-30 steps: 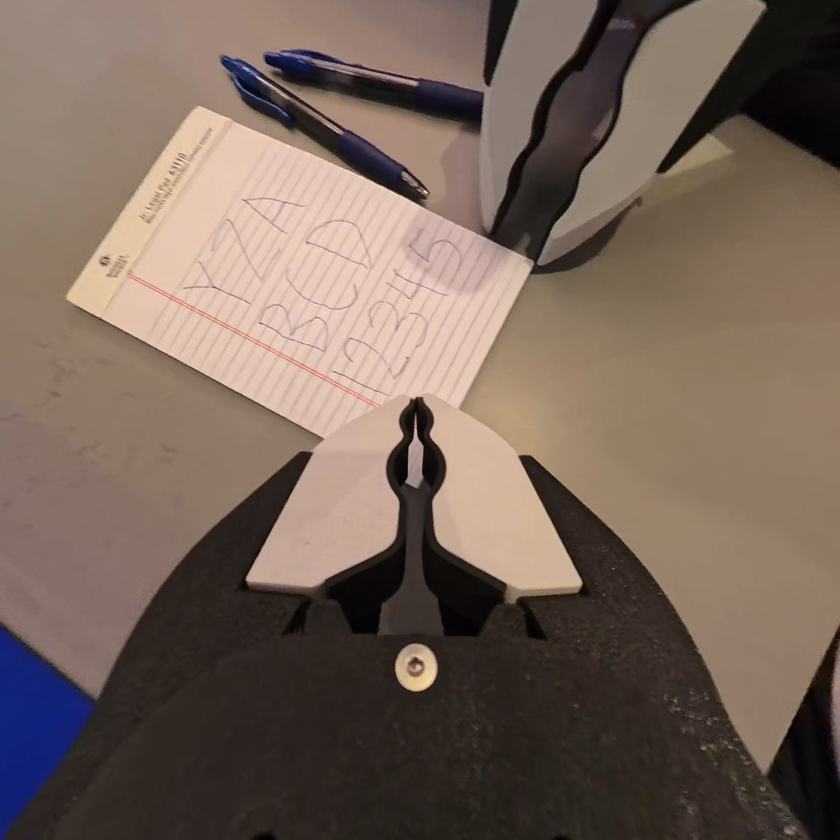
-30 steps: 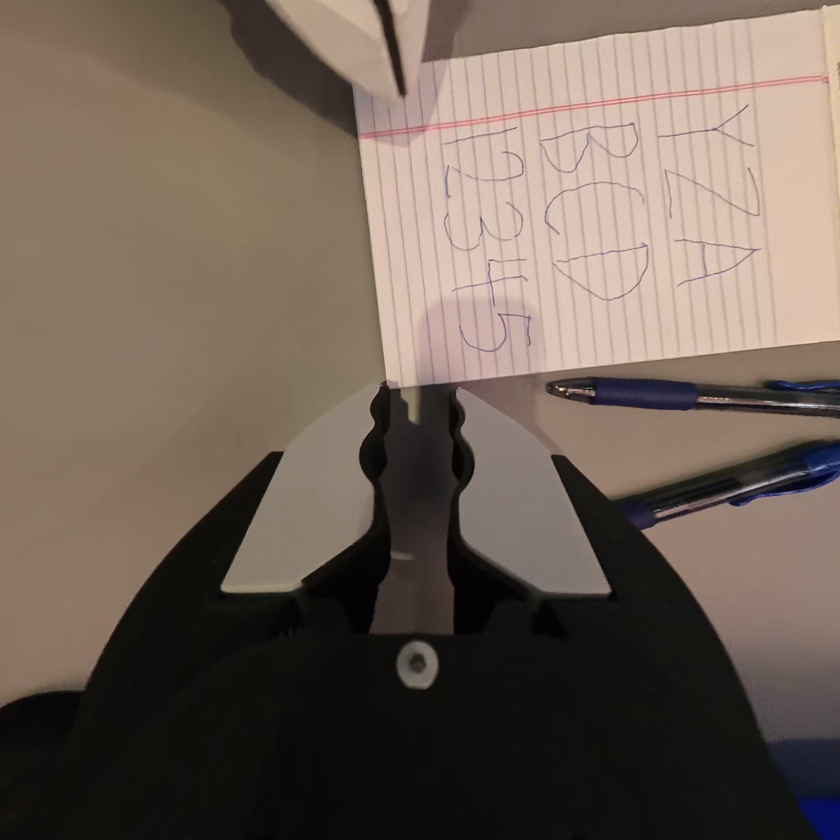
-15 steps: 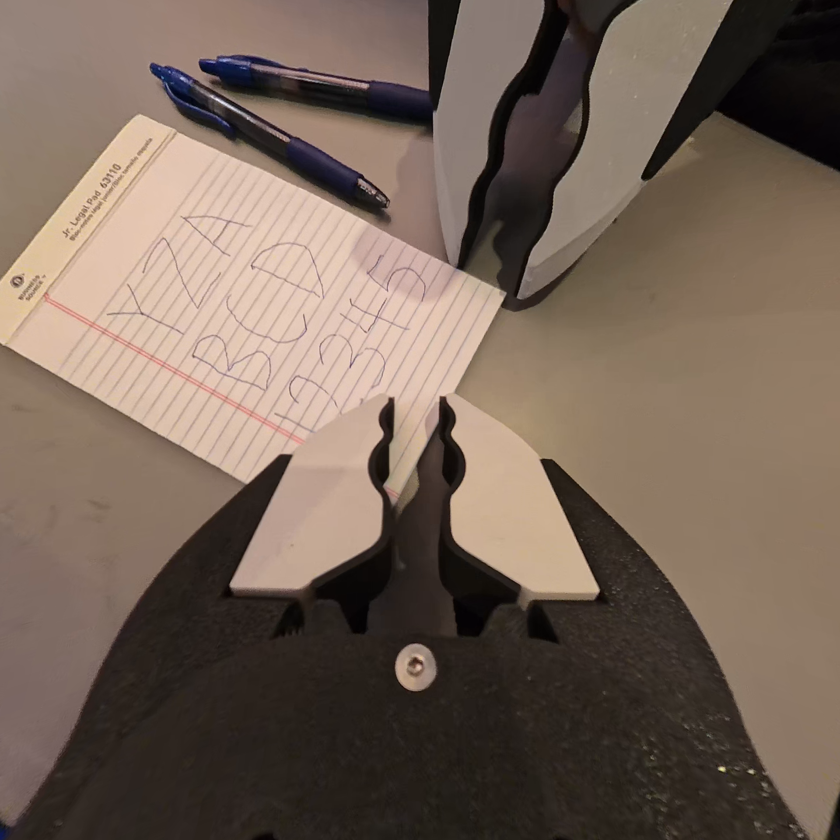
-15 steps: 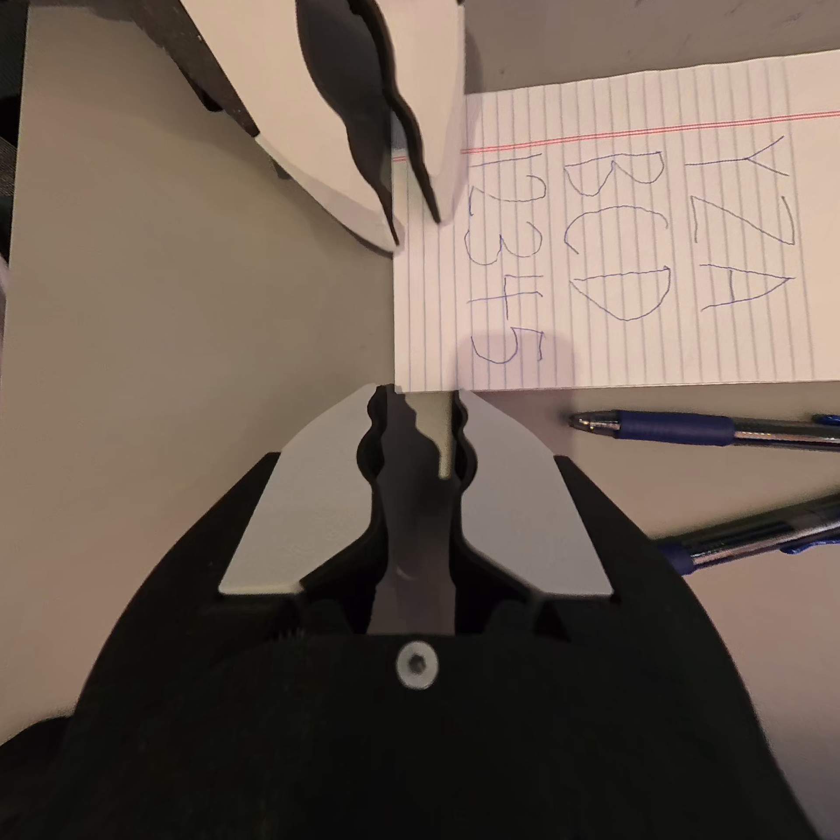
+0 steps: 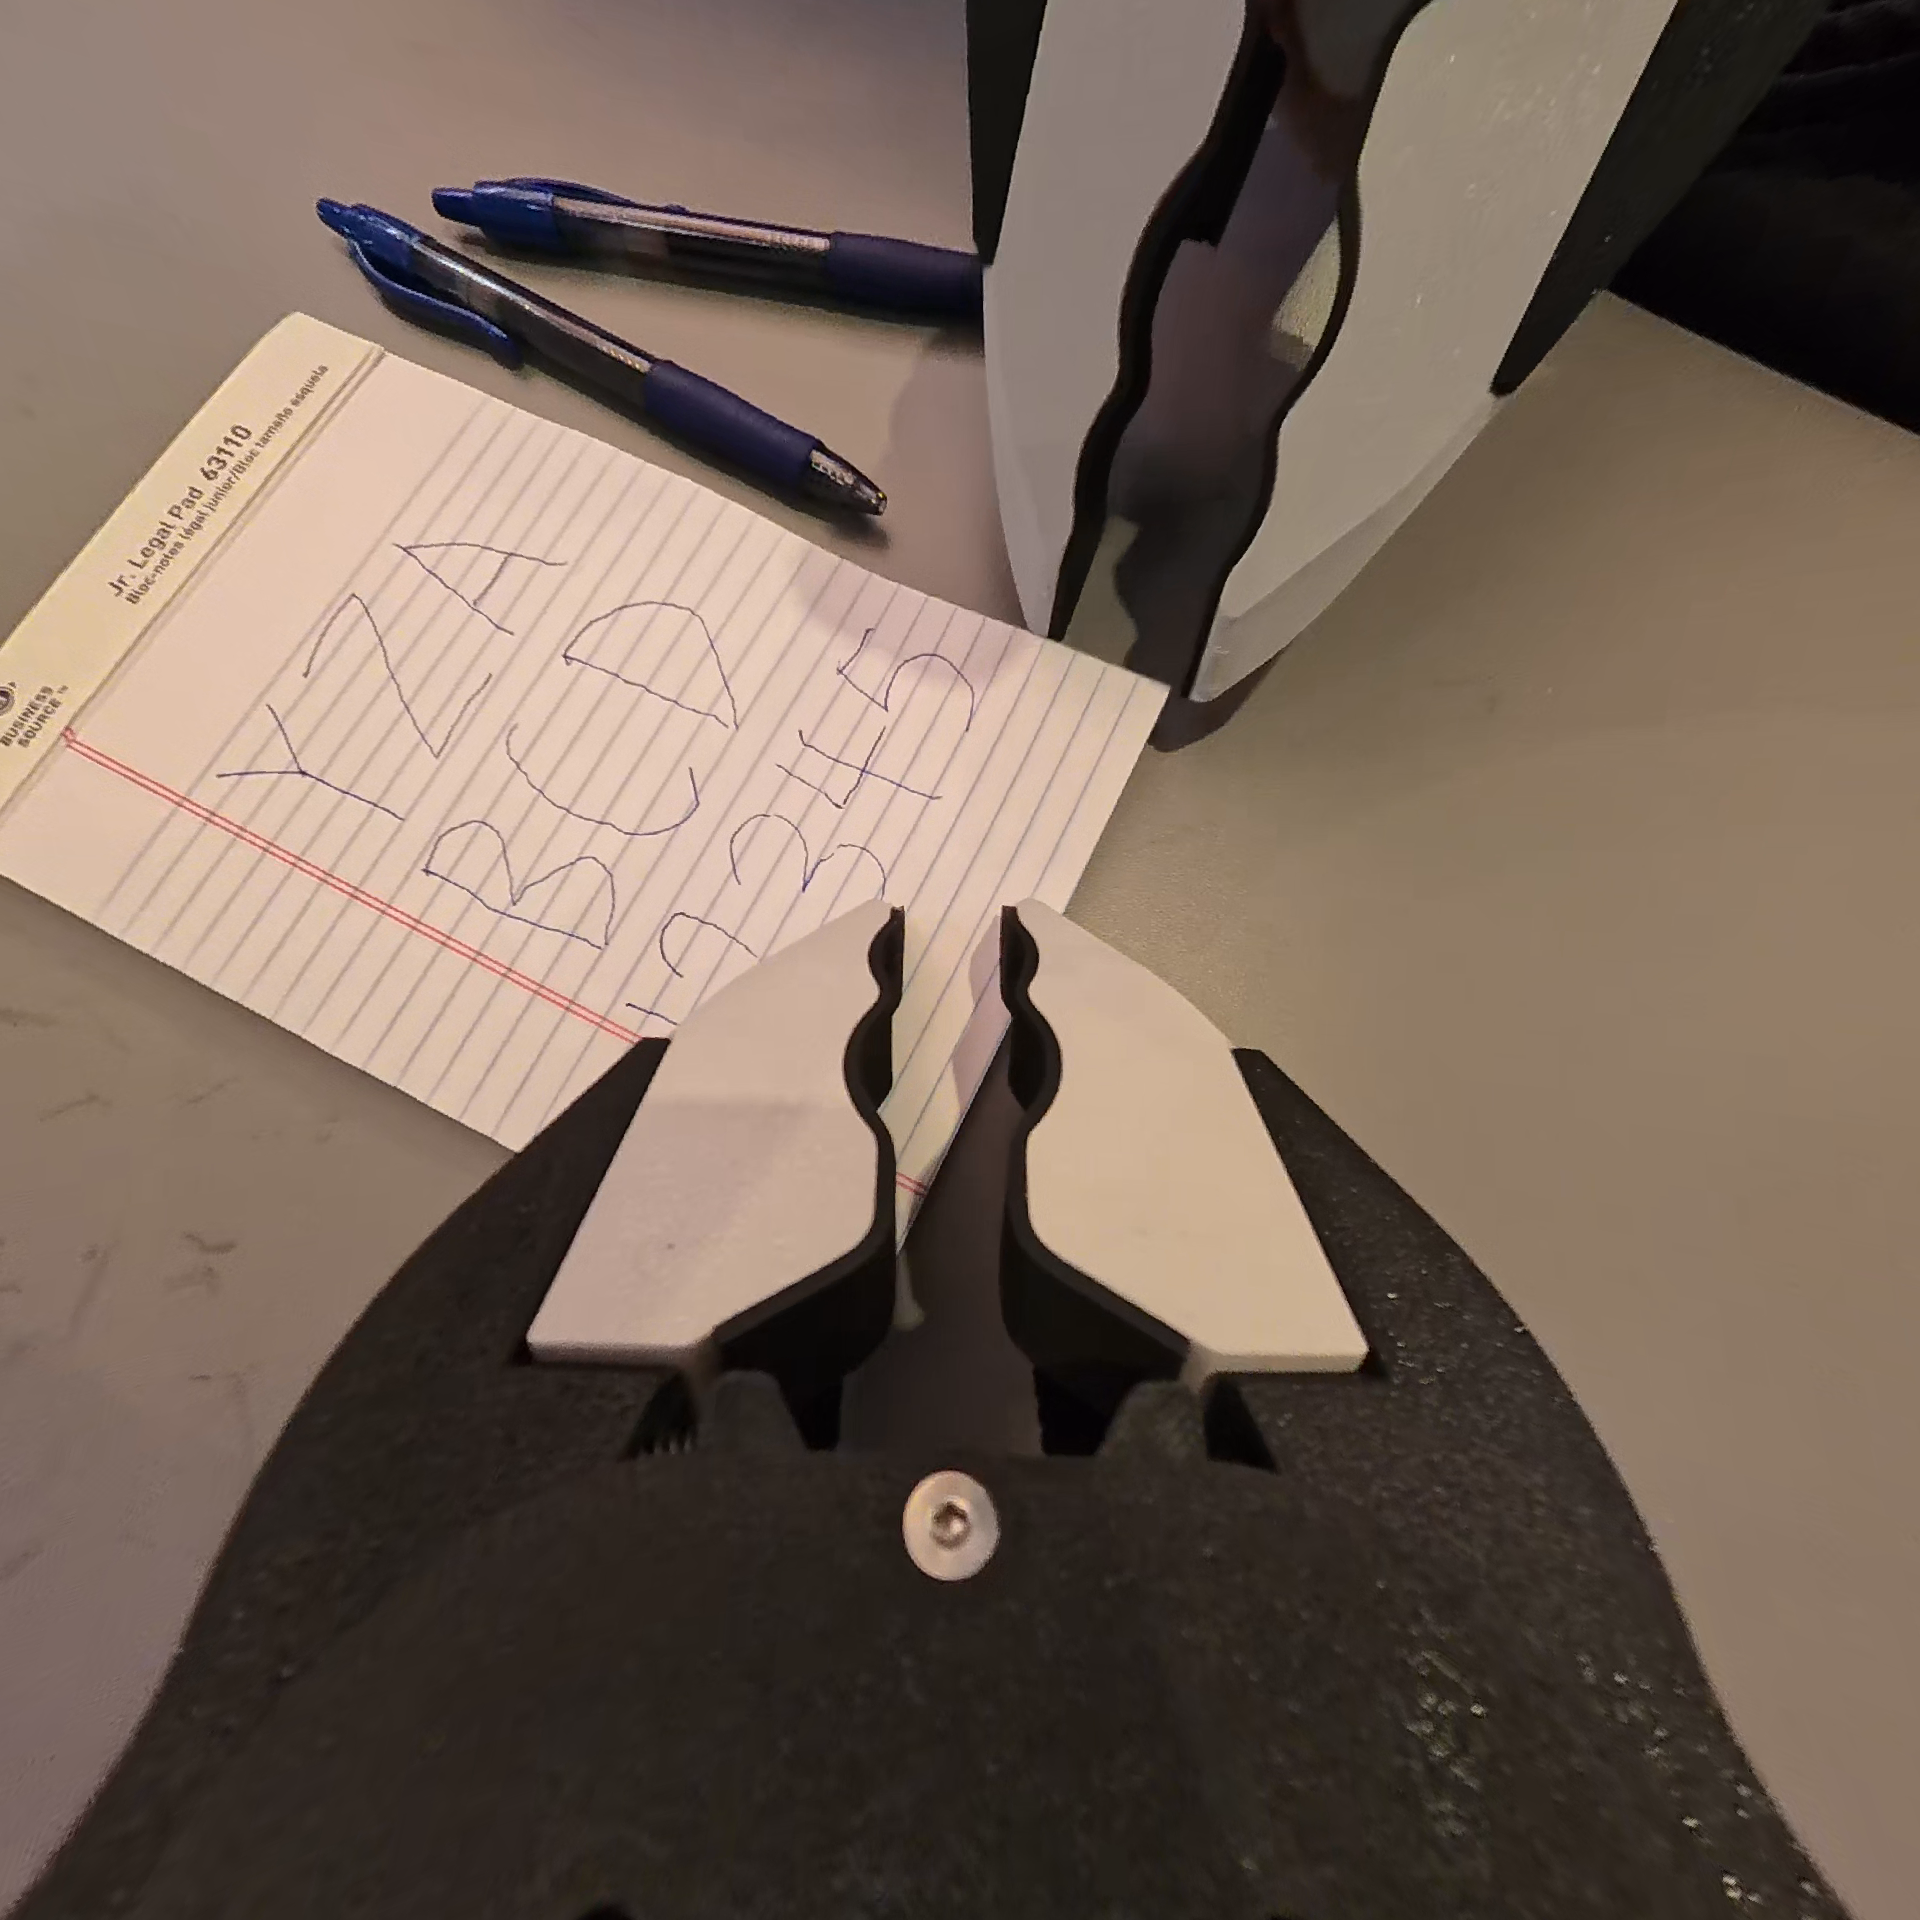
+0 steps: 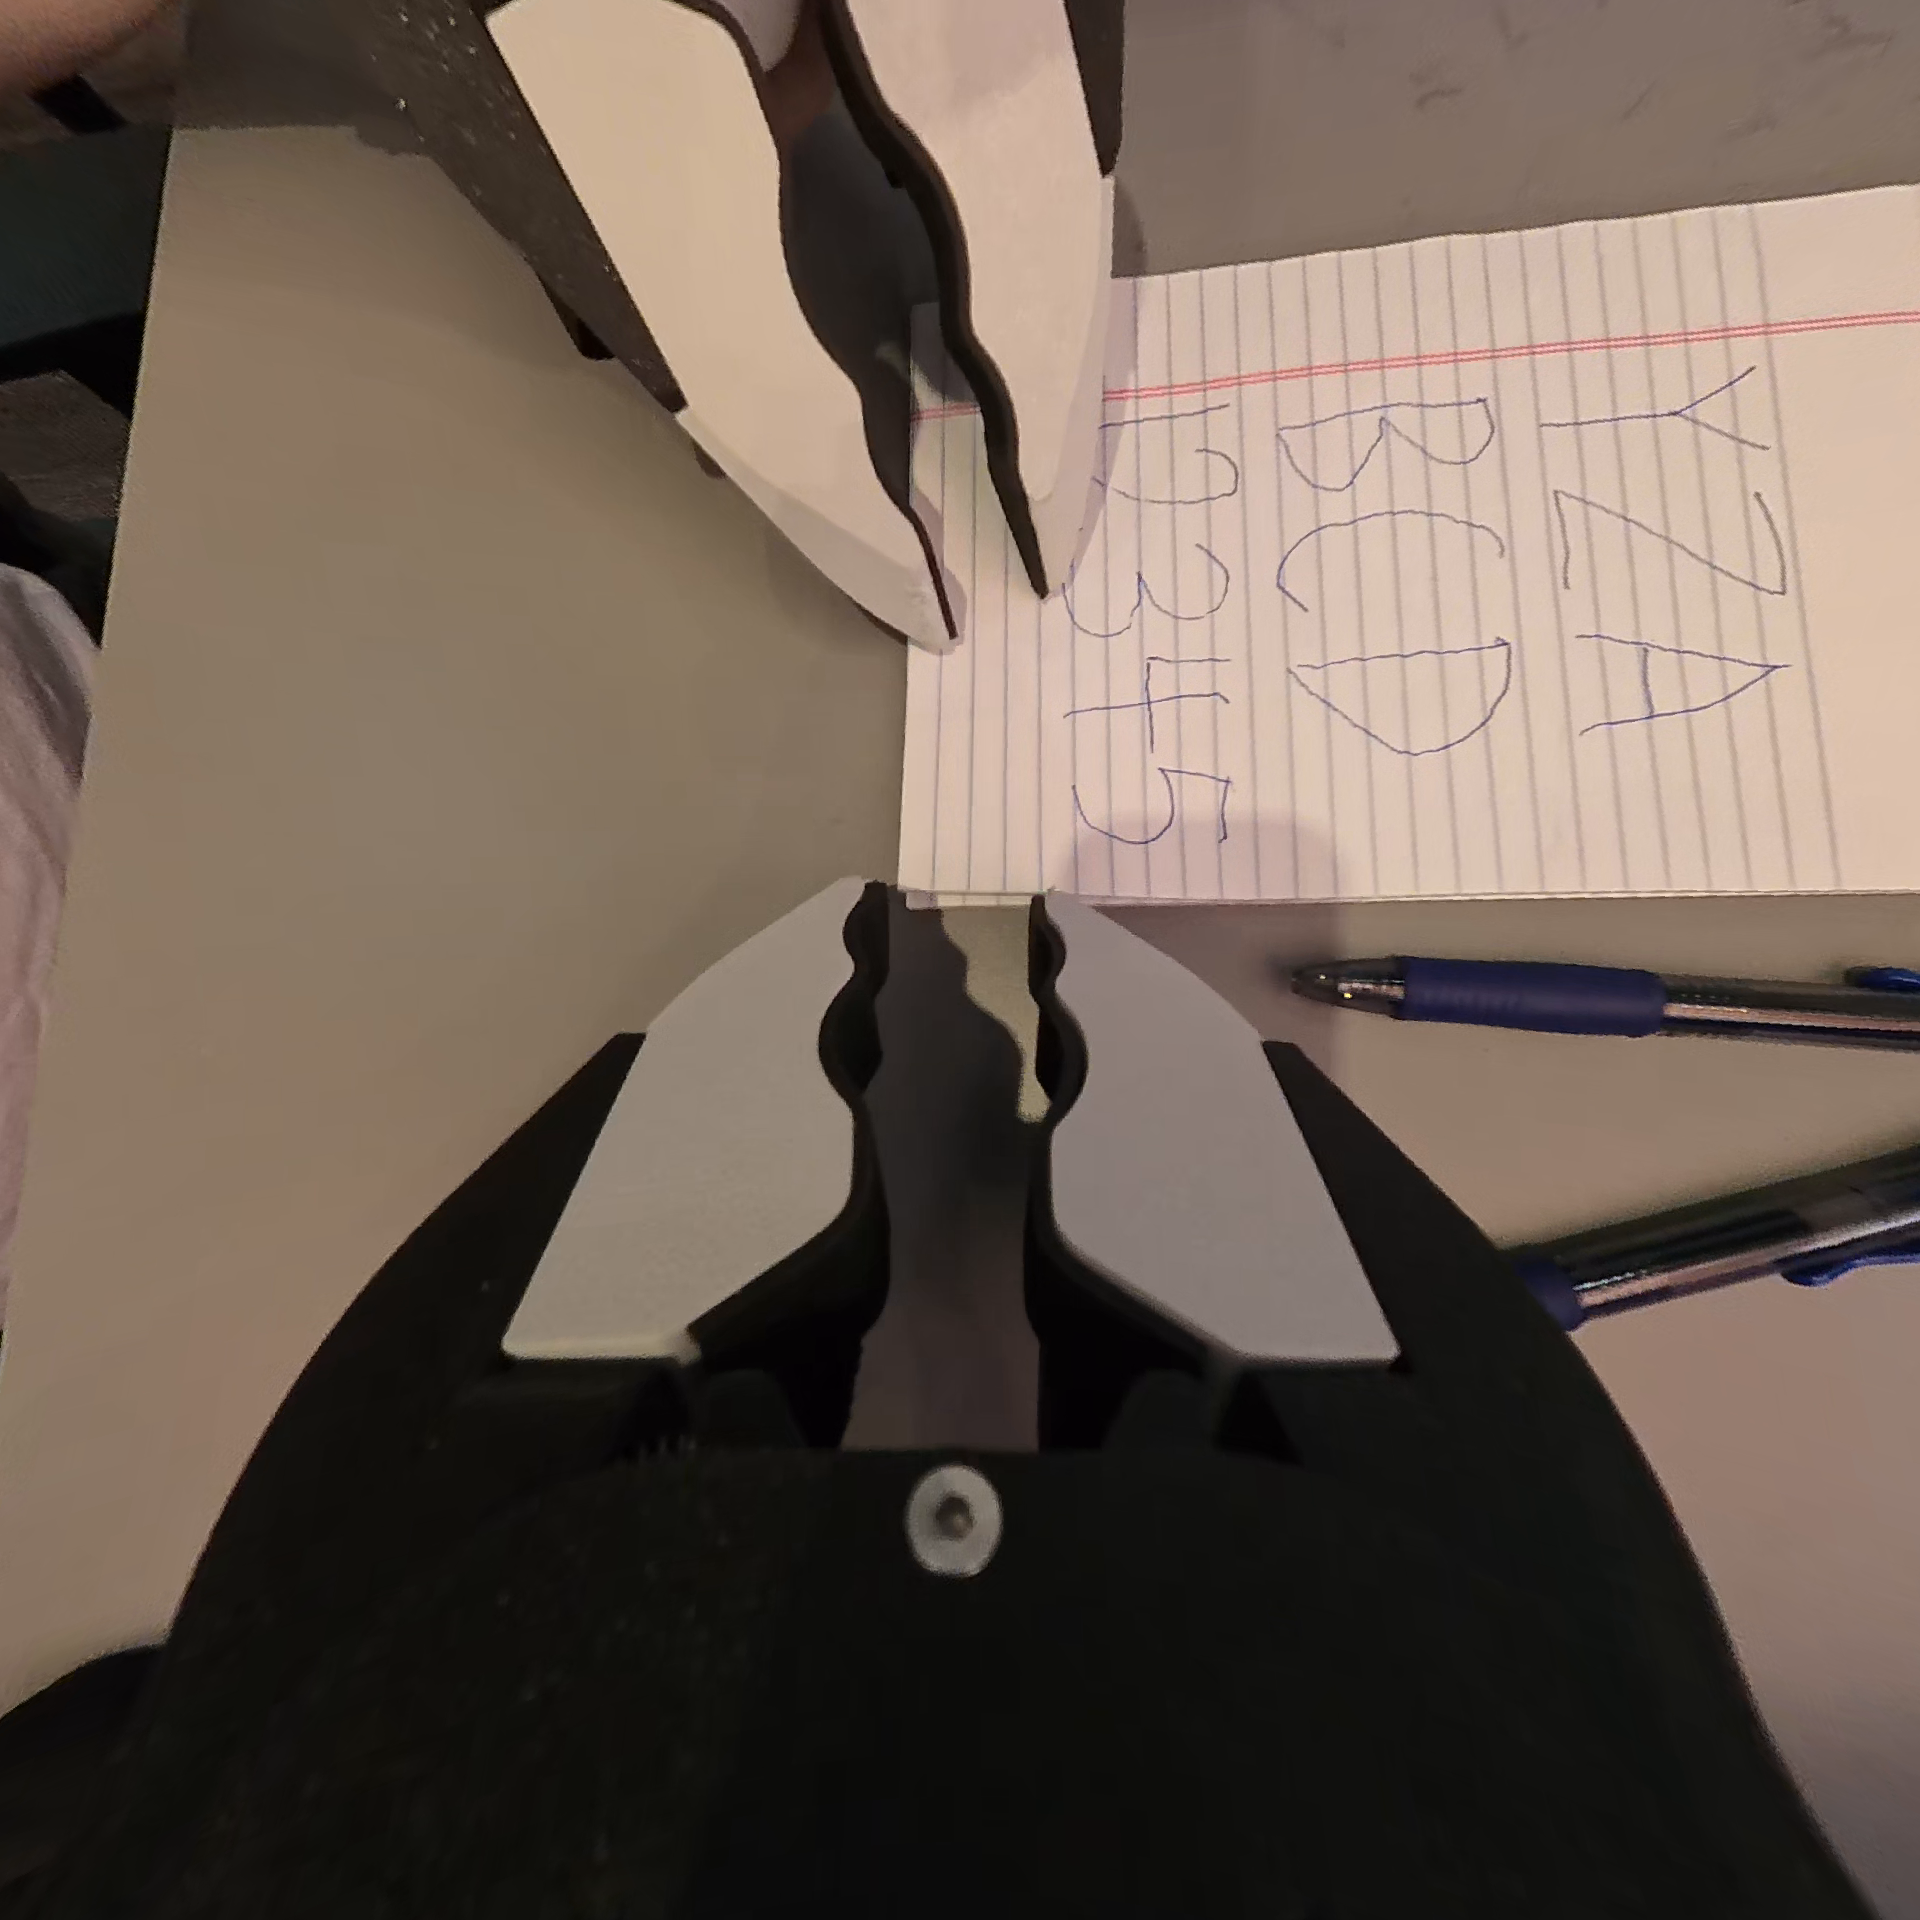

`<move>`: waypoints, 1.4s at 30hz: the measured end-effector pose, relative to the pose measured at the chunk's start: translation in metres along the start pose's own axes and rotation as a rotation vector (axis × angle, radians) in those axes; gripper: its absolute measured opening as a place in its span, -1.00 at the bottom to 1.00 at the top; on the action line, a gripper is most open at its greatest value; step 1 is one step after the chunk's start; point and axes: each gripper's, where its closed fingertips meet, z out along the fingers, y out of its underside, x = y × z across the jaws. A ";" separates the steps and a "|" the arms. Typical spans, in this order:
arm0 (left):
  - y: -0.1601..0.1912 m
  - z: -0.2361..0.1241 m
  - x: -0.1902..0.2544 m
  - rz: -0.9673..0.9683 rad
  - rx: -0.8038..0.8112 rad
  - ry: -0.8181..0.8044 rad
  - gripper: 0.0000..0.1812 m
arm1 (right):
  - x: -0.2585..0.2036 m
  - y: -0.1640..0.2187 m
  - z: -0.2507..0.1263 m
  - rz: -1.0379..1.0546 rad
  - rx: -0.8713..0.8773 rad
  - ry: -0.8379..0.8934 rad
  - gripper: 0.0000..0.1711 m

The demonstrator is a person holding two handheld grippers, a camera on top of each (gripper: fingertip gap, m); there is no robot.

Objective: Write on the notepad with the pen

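— Grippers first: what do we see of our left gripper (image 5: 948, 920)?

— We see its jaws parted by a narrow gap, with nothing between them. Its tips hang over the near corner of the notepad (image 5: 582, 727); lined paper and the pad's edge show through the gap. Whether the tips touch the paper we cannot tell.

— And our right gripper (image 6: 956, 899)?

— Its jaws are apart too, a little wider, and empty. Its tips sit just at the pad's (image 6: 1455, 623) corner edge, over the grey table (image 6: 468, 779). In the left wrist view the same gripper (image 5: 1138, 649) comes down steeply, its tips close to the pad's far corner.

— Where does the pad lie, and how is it turned?

— Flat on the table (image 5: 1507, 935), between the two grippers. In the left wrist view its long axis runs from the bound cream header strip at the left toward the free end at the right. Blue handwriting covers the lined sheet.

— And the pen?

— We see two blue pens, both lying free on the table beyond the pad's long edge, held by neither gripper. The nearer pen (image 5: 613, 358) lies close beside that edge, roughly along it, its metal tip pointing toward the right gripper. The farther pen (image 5: 707, 244) lies just behind it, its grip end pointing the same way and hidden behind the right gripper's finger.
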 end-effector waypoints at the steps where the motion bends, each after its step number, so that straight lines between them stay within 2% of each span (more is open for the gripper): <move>1: 0.000 0.000 0.000 0.000 0.001 0.000 -0.81 | 0.000 -0.001 -0.001 0.003 0.008 -0.002 -0.70; 9: -0.001 0.000 0.000 -0.017 -0.008 -0.012 -0.81 | -0.001 -0.008 -0.004 0.012 0.054 -0.016 -0.69; 25: -0.011 0.009 0.023 0.063 0.006 0.142 -0.66 | -0.002 -0.012 -0.006 0.057 0.106 -0.062 -0.69; 30: -0.015 0.013 0.020 0.093 0.022 0.129 -0.76 | -0.002 -0.011 -0.006 0.063 0.106 -0.069 -0.69; 42: -0.022 0.007 0.017 -0.001 0.104 0.208 -0.79 | -0.001 -0.001 -0.001 0.064 0.055 -0.070 -0.67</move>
